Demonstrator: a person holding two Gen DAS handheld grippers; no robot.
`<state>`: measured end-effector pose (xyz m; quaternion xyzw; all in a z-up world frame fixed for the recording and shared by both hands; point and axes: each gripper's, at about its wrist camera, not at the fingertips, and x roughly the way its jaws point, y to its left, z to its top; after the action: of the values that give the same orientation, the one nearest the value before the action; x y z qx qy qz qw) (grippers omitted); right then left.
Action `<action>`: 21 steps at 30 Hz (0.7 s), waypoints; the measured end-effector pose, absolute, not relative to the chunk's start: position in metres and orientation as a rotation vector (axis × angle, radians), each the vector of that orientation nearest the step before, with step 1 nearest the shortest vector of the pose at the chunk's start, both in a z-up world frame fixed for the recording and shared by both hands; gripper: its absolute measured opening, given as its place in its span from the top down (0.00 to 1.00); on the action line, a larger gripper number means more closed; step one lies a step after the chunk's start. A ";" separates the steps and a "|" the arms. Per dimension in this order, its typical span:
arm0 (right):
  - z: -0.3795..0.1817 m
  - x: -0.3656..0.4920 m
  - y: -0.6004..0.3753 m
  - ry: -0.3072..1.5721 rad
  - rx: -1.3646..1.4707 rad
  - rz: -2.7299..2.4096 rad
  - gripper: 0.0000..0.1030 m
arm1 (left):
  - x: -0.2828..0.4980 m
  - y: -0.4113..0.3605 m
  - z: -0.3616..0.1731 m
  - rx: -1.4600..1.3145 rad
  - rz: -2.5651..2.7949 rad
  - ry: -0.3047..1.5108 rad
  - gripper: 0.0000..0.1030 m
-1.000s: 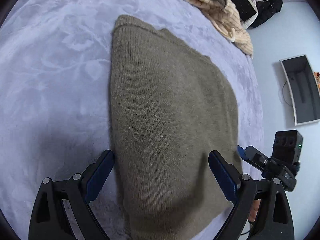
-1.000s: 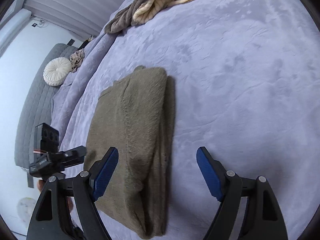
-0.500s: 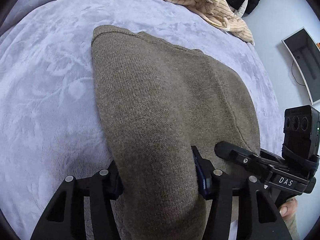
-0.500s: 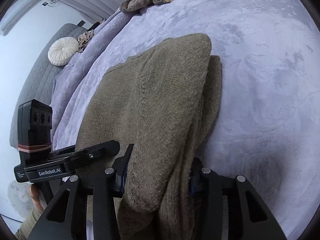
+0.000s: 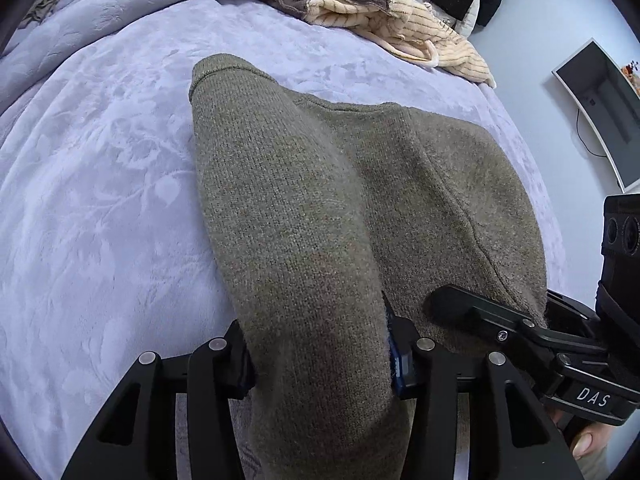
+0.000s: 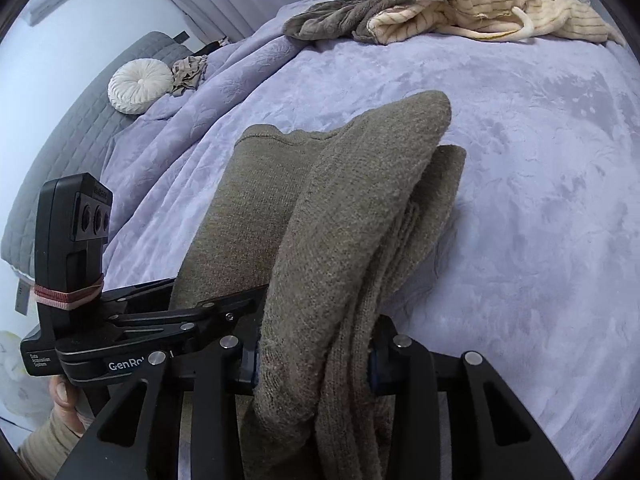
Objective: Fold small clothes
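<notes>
lavender bedspread [image 6: 540,200]; only right view shows round cushion [image 6: 138,86].

The olive sweater [image 5: 320,240] hid both left pads and ran off the frame at 6 o'clock (likewise in the right view); a monitor [image 5: 600,112] was cropped at 3 o'clock.

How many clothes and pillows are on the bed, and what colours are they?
Olive-green sweater, pinched by both grippers: 1
Brown-grey garment: 1
Cream striped garment: 1
Beige crumpled cloth: 1
White round cushion: 1
Total: 5
</notes>
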<state>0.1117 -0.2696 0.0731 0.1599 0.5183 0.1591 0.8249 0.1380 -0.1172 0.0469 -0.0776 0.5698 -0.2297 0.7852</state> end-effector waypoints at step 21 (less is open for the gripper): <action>0.098 0.030 -0.228 1.064 0.332 0.370 0.62 | 0.051 -0.072 0.072 -0.126 -0.495 1.171 0.51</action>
<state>0.0305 -0.2276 0.0976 0.1567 0.5019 0.1747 0.8325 0.0508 -0.0719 0.0719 -0.0588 0.5465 -0.2310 0.8029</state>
